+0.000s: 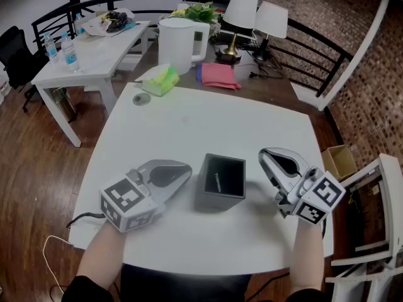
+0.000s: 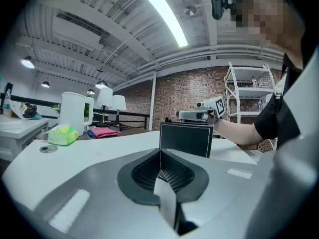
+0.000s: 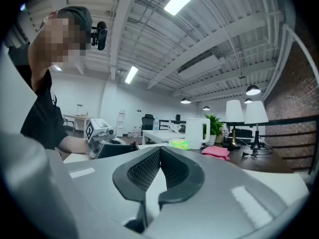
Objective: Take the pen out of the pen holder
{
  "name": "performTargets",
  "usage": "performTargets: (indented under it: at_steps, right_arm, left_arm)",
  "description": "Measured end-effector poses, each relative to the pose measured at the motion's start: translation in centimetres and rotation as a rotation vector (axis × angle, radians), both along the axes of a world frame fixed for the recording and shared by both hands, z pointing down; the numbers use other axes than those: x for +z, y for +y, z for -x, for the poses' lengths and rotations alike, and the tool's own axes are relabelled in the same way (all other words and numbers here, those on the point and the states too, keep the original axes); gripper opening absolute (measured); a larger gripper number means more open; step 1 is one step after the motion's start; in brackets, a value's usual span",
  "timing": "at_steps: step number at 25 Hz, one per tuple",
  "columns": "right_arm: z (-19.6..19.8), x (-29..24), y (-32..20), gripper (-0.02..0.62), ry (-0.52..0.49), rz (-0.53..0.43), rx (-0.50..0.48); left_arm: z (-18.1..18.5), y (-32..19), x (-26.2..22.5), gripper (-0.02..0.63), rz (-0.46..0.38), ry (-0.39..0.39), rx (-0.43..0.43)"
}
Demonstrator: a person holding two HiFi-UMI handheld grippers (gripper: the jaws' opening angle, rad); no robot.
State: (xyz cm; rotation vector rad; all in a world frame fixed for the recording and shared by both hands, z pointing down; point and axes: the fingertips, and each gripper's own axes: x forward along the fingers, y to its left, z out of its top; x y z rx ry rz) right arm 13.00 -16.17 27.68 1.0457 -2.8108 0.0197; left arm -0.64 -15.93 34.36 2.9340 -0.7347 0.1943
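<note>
A black square pen holder (image 1: 221, 182) stands on the white table (image 1: 208, 124) near its front edge, between my two grippers. A thin pen (image 1: 216, 182) lies inside it. My left gripper (image 1: 187, 169) rests just left of the holder, shut with nothing in it. My right gripper (image 1: 264, 153) sits a little right of the holder, also shut and empty. In the left gripper view the closed jaws (image 2: 160, 152) point at the holder (image 2: 186, 139), with the right gripper (image 2: 199, 114) behind it. In the right gripper view the closed jaws (image 3: 159, 149) have the holder (image 3: 112, 150) to their left.
At the table's far edge are a green tissue pack (image 1: 160, 80), a small round disc (image 1: 141, 99), a white kettle (image 1: 179, 43), a pink cloth (image 1: 218, 75) and two lamps (image 1: 242, 11). A second white table (image 1: 82, 49) stands at the back left, a white chair (image 1: 378, 231) at the right.
</note>
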Motion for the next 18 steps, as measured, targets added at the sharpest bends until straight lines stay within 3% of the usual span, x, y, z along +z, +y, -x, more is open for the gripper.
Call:
performTargets:
  at_steps: [5, 9, 18]
  right_arm:
    - [3.4, -2.4, 0.1, 0.014, 0.054, -0.038, -0.091]
    - [7.1, -2.2, 0.3, 0.039, 0.216, -0.061, -0.174]
    - [11.6, 0.5, 1.4, 0.135, 0.562, -0.046, -0.486]
  left_arm:
    - [0.0, 0.0, 0.0, 0.004, 0.002, -0.008, 0.006]
    - [0.2, 0.0, 0.5, 0.005, 0.023, -0.003, -0.003]
    - [0.0, 0.1, 0.0, 0.004, 0.003, -0.004, 0.006]
